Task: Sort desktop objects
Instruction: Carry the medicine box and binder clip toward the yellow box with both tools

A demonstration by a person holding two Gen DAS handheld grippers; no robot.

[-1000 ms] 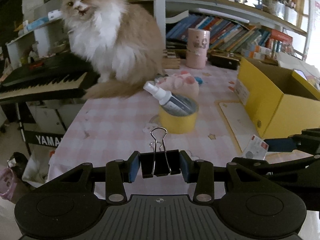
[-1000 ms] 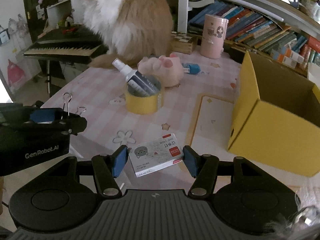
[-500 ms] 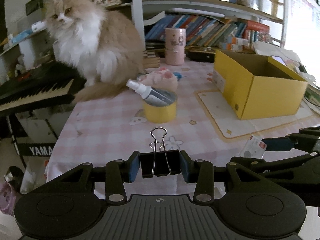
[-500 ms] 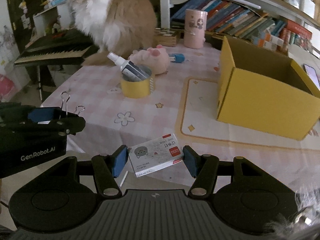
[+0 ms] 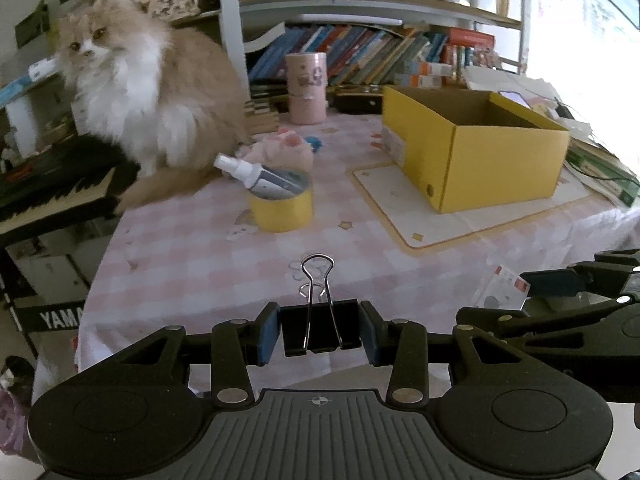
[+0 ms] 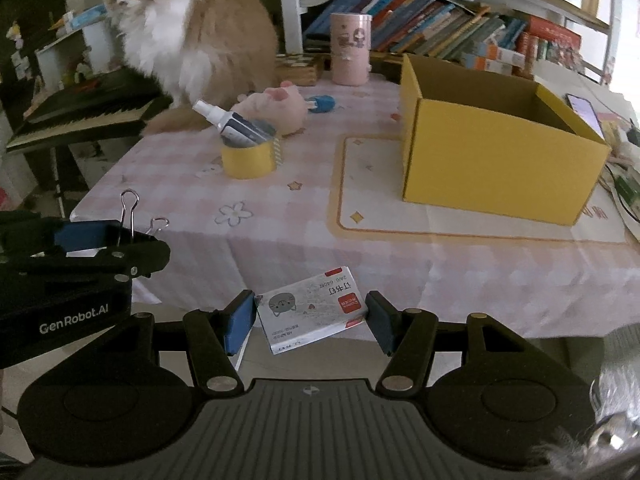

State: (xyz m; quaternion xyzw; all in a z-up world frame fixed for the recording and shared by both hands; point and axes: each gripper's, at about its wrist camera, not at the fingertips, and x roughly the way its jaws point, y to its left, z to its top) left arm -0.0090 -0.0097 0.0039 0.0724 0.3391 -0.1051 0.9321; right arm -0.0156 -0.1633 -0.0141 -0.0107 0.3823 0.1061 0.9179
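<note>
left claw [image 5: 319, 330] pinching black binder clip [image 5: 319, 326], right claw [image 6: 310, 320] clamped on staple box [image 6: 312, 307], both near worktop [image 6: 304, 220] edge, open yellow carton [image 6: 496, 152] ahead (fluffy cat [image 6: 196, 32] watching)

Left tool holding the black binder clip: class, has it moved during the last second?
Yes. The left tool has drawn back from the table: the yellow tape roll and yellow cardboard box look farther away.

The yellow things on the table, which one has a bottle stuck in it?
The round yellow tape roll: a white spray bottle leans out of its hole. The big yellow box is square and open-topped.
</note>
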